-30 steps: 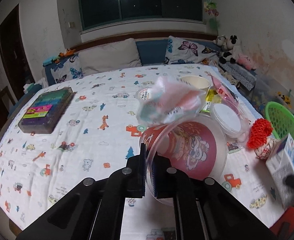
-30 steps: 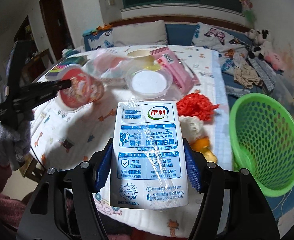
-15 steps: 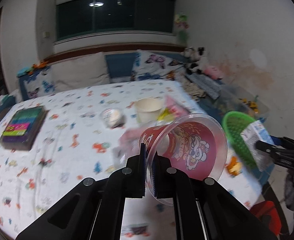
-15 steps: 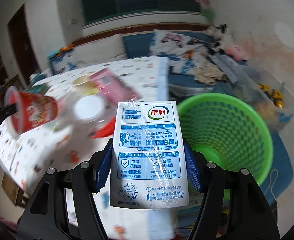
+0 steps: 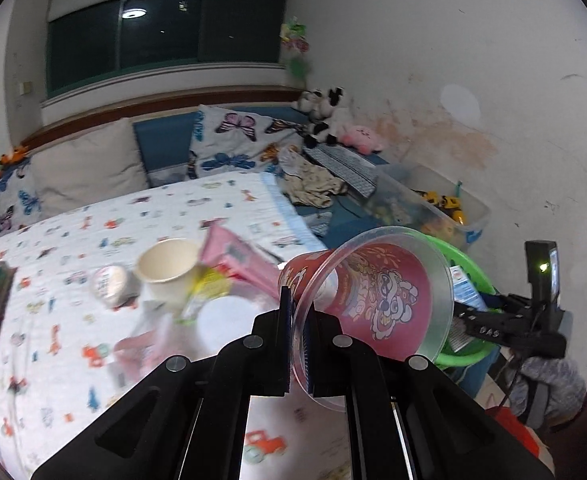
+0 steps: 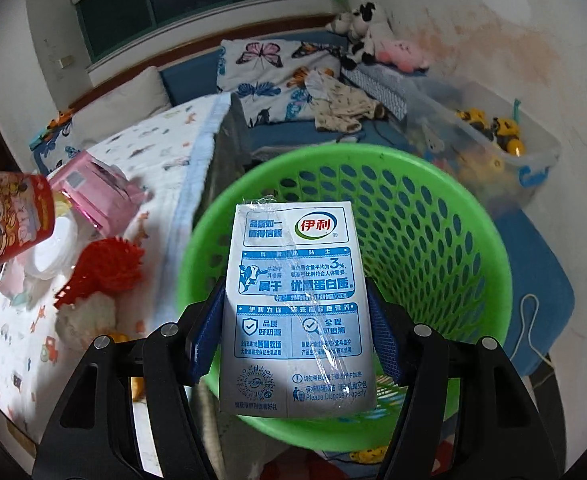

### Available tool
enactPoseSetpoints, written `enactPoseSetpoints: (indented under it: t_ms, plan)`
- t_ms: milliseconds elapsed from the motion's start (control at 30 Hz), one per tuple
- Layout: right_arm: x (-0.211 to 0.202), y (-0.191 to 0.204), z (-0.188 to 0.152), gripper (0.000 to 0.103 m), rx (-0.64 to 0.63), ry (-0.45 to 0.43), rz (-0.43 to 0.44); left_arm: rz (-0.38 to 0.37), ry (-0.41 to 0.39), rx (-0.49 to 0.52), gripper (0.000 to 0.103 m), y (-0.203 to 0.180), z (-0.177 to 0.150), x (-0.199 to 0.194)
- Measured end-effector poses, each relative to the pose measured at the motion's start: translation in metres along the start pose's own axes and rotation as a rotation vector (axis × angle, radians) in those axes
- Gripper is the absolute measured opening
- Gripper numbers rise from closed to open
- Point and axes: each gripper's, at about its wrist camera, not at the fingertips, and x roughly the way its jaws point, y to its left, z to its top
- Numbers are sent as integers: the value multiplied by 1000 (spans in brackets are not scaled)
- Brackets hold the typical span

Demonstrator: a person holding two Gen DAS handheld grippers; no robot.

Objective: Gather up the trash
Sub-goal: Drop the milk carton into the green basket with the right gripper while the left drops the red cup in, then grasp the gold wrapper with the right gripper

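Two tools are seen, each clamped on a piece of trash. A bed with a cartoon-print white sheet (image 5: 73,248) fills the left of both views. A round green perforated plastic basket (image 6: 433,216) occupies the centre of the right wrist view, just beside the bed. A white-and-blue milk carton (image 6: 297,304) is gripped by the right tool (image 6: 293,344) in front of the basket's opening. A red printed plastic cup (image 5: 369,300) is pinched at its clear rim by the left tool (image 5: 298,344), lower centre.

Milk carton (image 6: 295,304) — "伊利" logo, "3%", "Please Dispose Properly" — other txt too small.
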Motion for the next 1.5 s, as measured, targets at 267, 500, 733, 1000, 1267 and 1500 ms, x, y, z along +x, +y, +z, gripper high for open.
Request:
enactPoseSetpoints:
  t_ms: [267, 500, 733, 1000, 1267, 1500]
  plan:
    - [1, -19, 1, 70, 39, -13, -23, -52, 34, 41, 5, -31, 16, 39]
    - [-27, -30, -9, 73, 33, -56, -47, -92, 93, 101, 5, -70, 21, 85]
    - [-51, -42, -29, 74, 58, -90, -64, -116, 144, 150, 5, -105, 20, 120]
    - [-61, -52, -44, 74, 100, -95, -58, -145, 212, 182, 12, -129, 11, 150]
    - [-60, -41, -50, 74, 96, -81, -33, -142, 145, 187, 53, -120, 12, 125]
    - [-65, -4, -50, 78, 33, -88, 31, -96, 108, 86, 53, -68, 17, 88]
